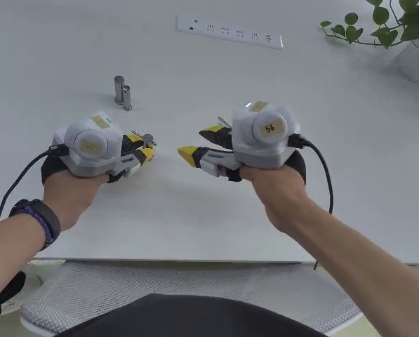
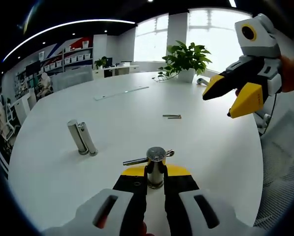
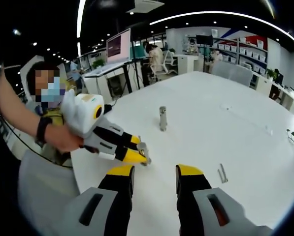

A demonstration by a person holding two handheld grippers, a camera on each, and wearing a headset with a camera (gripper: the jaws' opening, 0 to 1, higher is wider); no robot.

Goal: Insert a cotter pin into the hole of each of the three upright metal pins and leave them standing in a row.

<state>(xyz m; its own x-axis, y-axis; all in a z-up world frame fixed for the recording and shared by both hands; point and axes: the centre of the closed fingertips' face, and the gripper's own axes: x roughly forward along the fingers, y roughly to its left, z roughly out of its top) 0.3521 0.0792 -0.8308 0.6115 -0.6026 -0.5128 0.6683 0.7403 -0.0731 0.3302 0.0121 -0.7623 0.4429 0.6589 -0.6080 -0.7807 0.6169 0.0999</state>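
The left claw [image 2: 155,173] is clamped narrow on a metal pin [image 2: 156,156], which has a cotter pin [image 2: 137,160] through its head. The right claw [image 3: 155,173] gapes wide above the table [image 3: 225,128], holding nothing. Two more pins [image 2: 82,138] stand side by side farther off, and a spare cotter pin [image 2: 172,116] lies apart.

Pins [image 1: 119,90] silver, table [image 1: 279,91] white, cotter pin [image 2: 172,116] prob. grey.

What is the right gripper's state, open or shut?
Open: the right gripper shows a clear gap between its yellow-tipped jaws, with nothing held.
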